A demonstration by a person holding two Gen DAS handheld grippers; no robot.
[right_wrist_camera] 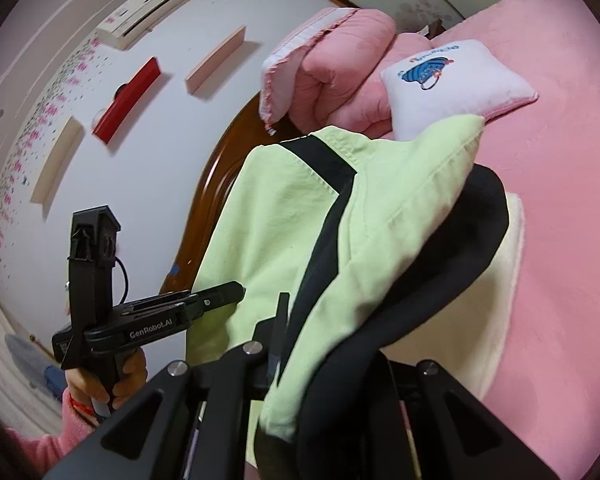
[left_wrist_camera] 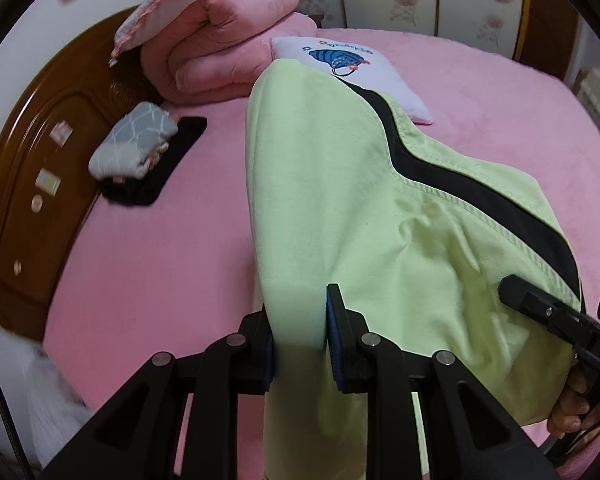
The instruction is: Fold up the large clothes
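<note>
The light green garment with a black stripe hangs lengthwise above the pink bed, its far end toward the white cushion. Left tongs and right tongs each clamp its near edge. Only the right view shows wall shelves; cloth hides the right fingertips.

Pale green garment with black stripe, pink bedspread, white pillow with blue print.
</note>
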